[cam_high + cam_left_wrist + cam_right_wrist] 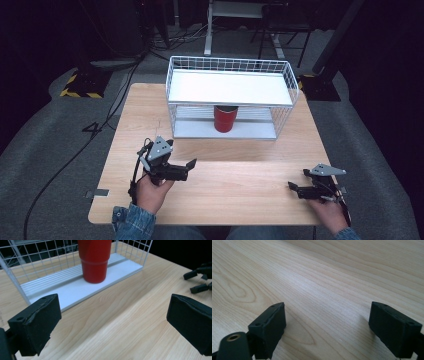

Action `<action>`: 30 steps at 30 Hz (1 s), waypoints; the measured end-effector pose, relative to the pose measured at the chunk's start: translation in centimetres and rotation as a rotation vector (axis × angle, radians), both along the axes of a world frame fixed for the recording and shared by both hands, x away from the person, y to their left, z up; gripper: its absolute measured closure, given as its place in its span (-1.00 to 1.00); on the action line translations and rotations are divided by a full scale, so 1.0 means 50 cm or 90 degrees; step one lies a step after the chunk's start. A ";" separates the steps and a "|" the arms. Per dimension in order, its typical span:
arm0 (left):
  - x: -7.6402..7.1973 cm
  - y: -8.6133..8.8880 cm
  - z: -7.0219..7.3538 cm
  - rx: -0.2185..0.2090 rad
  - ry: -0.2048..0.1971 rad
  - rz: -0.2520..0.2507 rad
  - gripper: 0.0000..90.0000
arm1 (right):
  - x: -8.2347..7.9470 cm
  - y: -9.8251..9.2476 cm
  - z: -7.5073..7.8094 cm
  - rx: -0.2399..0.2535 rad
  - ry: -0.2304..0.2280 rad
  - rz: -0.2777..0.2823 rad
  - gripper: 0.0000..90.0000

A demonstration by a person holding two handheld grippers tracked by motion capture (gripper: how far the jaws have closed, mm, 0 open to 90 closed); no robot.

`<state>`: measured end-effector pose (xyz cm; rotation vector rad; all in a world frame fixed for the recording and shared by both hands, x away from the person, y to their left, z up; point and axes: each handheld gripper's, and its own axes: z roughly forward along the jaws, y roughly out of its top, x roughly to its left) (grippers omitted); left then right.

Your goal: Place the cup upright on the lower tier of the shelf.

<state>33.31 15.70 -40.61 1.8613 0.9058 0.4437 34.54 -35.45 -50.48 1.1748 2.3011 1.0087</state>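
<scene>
A red cup (225, 118) stands upright on the white bottom tray (195, 131) of a white wire rack (230, 65), under its white upper shelf. In the left gripper view the red cup (95, 261) is ahead and to the left, well beyond the jaws. My left gripper (189, 169) is held open over the table's front left and points right, with nothing between its jaws (112, 315). My right gripper (298, 180) rests low over the front right of the table, also open and holding nothing (327, 315).
The wooden table (240, 170) has bare wood between the rack and the grippers. Grey carpet, cables and stand legs surround it. In the left gripper view the right gripper (200, 277) shows far off at the right edge.
</scene>
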 end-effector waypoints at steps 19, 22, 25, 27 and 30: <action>-0.056 0.063 -0.097 0.058 0.099 -0.007 -0.99 | -0.004 0.001 0.000 0.000 0.000 -0.001 -0.68; -0.059 0.072 -0.108 0.051 0.116 -0.001 -1.00 | -0.005 0.001 0.000 0.000 0.000 -0.001 -0.68; -0.058 0.081 -0.126 0.061 0.145 0.007 -0.99 | -0.005 0.001 0.000 0.000 0.000 -0.001 -0.68; -0.058 0.082 -0.138 0.075 0.164 0.014 -0.99 | -0.005 0.000 0.000 0.000 0.000 0.000 -0.68; -0.058 0.083 -0.154 0.087 0.191 0.016 -0.99 | -0.005 0.001 0.000 0.000 0.000 0.000 -0.68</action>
